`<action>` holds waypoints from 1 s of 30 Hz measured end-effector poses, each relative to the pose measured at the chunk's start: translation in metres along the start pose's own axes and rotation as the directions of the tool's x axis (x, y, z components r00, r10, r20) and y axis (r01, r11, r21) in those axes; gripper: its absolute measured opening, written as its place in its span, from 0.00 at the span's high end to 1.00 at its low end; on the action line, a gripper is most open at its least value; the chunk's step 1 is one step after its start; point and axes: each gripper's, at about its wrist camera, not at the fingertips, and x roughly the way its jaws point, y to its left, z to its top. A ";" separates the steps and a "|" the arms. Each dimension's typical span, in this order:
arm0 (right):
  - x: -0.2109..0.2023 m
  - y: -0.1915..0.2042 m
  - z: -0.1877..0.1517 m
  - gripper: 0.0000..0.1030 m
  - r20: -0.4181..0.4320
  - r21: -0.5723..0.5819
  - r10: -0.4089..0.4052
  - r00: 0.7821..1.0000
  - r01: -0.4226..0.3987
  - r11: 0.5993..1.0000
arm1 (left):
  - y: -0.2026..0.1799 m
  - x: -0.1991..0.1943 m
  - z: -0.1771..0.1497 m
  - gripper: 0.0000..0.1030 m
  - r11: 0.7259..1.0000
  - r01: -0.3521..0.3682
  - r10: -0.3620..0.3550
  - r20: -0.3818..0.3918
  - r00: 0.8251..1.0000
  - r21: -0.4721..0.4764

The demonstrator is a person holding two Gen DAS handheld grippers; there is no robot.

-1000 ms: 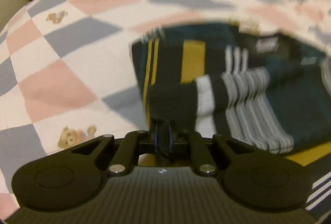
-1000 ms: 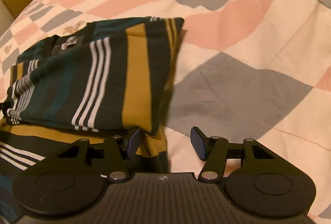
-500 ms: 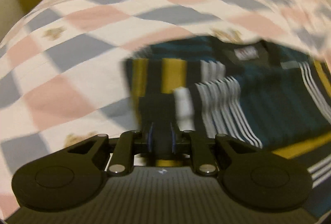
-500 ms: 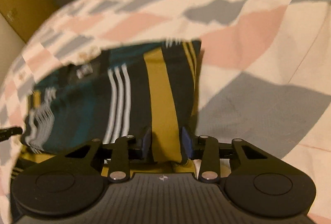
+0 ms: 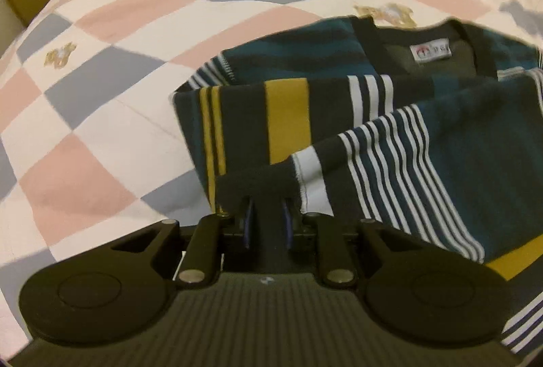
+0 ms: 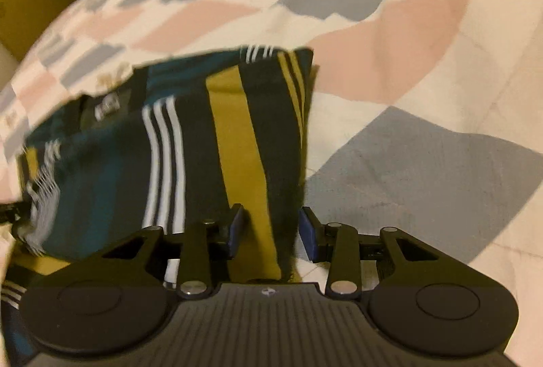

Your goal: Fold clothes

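The striped shirt [image 5: 390, 143] lies part-folded on the checked bedspread [image 5: 101, 102]; soft and light, it looks best held at its near corners. The left gripper [image 5: 266, 224] is clamped on the dark sleeve cuff, and the right gripper [image 6: 269, 231] pinches the near right edge, fingers not fully together. Nothing else lies in the way

Striped shirt [image 5: 390, 129] – folded, on bedspread [image 5: 101, 95]

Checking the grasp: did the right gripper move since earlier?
Yes, right gripper went left: striped shirt edge, earlier beside its left finger, now lies between both.
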 end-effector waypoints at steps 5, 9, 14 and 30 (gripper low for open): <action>-0.007 0.003 -0.011 0.63 -0.030 -0.019 -0.028 0.999 0.027 0.999 | -0.004 -0.038 -0.025 0.85 0.997 0.069 -0.068 0.014 0.998 -0.020; -0.017 0.005 -0.020 0.62 -0.036 0.041 -0.040 0.999 0.041 0.998 | -0.010 -0.037 -0.060 0.84 0.998 0.062 -0.060 -0.067 0.996 0.017; -0.054 0.014 -0.054 0.62 -0.035 0.047 -0.026 0.999 0.028 0.998 | -0.004 -0.076 -0.092 0.84 0.990 0.135 -0.138 -0.058 0.989 -0.044; -0.164 -0.018 -0.316 0.66 -0.319 0.041 -0.003 0.948 0.016 0.999 | -0.011 -0.196 -0.336 0.85 0.980 0.098 -0.142 -0.267 0.953 -0.171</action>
